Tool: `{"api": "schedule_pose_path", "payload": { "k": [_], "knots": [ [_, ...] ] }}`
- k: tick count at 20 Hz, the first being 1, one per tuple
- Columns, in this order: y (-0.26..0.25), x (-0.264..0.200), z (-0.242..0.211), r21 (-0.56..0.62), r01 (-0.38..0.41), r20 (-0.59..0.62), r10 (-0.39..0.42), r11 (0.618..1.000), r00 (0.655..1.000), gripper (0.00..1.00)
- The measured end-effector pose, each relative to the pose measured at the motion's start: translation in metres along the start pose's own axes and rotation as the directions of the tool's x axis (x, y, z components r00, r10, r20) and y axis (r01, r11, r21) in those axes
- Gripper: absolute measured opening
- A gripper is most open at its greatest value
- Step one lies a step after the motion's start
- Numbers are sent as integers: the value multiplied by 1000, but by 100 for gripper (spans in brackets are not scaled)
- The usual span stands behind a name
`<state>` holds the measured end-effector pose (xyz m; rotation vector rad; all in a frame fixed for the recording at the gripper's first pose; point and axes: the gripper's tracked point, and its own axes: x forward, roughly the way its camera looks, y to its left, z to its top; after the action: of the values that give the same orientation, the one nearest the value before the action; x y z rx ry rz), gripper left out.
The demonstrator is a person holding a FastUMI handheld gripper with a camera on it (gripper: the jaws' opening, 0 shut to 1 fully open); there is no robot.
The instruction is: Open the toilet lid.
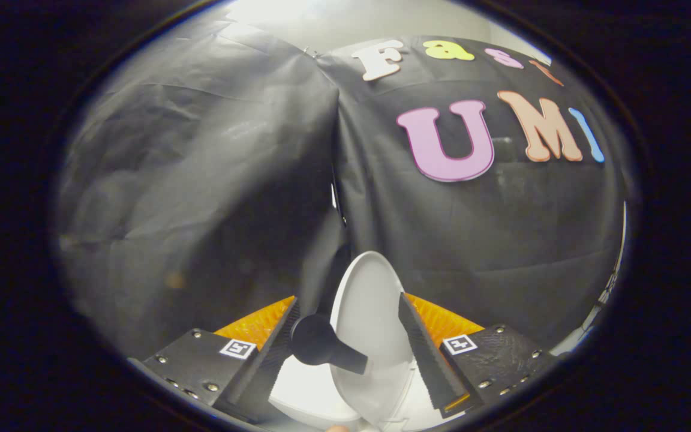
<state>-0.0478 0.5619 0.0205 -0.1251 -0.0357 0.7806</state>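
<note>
**Toilet lid raised between the fingers of the tool**

The white, oval, glossy plastic toilet lid (369,312) stands nearly upright between the two fingers of the tool (348,342), its rounded free edge pointing up towards the black cloth wall (201,180) beyond. A black round knob with a short stem (321,343) juts from the lid's face on the left-finger side; whether it is a handle fixed to the lid cannot be told. Below the lid lies the white toilet body (303,396), partly hidden by the fingers.

The lid is judged rigid, light and smooth, hence slippery at its thin rim; it turns on a hinge and would likely drop shut if released early. The rim or the knob offers the surest hold.

The jaws stand at a middling gap. The right finger lies against the lid's edge, while the left finger stands just beside the knob; firm pressure from both cannot be confirmed. The tool points forward and somewhat upward, so the hand carrying it is judged tilted back.
</note>
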Motion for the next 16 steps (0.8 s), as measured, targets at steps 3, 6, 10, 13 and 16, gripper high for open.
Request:
{"api": "schedule_pose_path", "payload": {
  "k": [3, 6, 10, 13, 16],
  "knots": [
    [-13, -13, 25, -51, 24, 31, -23, 998, 999, 98],
    [-22, -23, 47, -67, 41, 68, -36, 997, 997, 97],
    [-43, -50, 88, -45, 74, 182, -64, 996, 981, 97],
    [-80, -74, 105, -29, 159, 234, -148, 987, 961, 96],
    [-128, -104, 106, -42, 261, 241, -243, 965, 939, 96]
  ]
}}
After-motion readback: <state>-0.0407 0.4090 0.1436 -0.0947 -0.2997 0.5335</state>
